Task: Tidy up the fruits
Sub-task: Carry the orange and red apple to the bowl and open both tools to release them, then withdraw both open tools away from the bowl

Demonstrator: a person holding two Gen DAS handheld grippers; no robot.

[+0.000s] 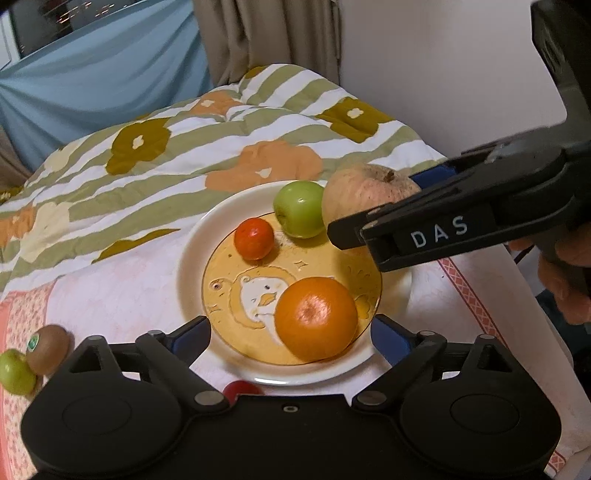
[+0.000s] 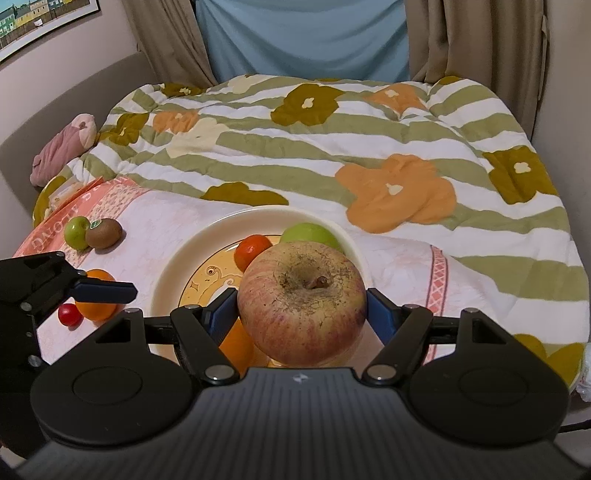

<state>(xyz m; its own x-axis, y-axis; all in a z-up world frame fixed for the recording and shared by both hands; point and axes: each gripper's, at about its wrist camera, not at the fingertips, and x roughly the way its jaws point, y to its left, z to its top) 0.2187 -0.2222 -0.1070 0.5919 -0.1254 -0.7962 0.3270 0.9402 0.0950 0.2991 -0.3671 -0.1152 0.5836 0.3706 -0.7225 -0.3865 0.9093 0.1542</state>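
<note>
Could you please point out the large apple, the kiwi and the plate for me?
large apple (image 2: 301, 301): right wrist view, on its reddish upper skin beside the stem.
kiwi (image 2: 105, 233): right wrist view, on its brown fuzzy side.
plate (image 1: 192, 251): left wrist view, on its bare cream rim.

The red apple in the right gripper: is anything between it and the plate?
Nothing visible blocks it. The red apple is held above the plate, whose near right part is bare; the green apple lies just behind.

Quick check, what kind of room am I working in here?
Most likely a bedroom at home: a flowered quilt spread over what looks like a bed, curtains behind it, and a framed picture on the wall.
</note>
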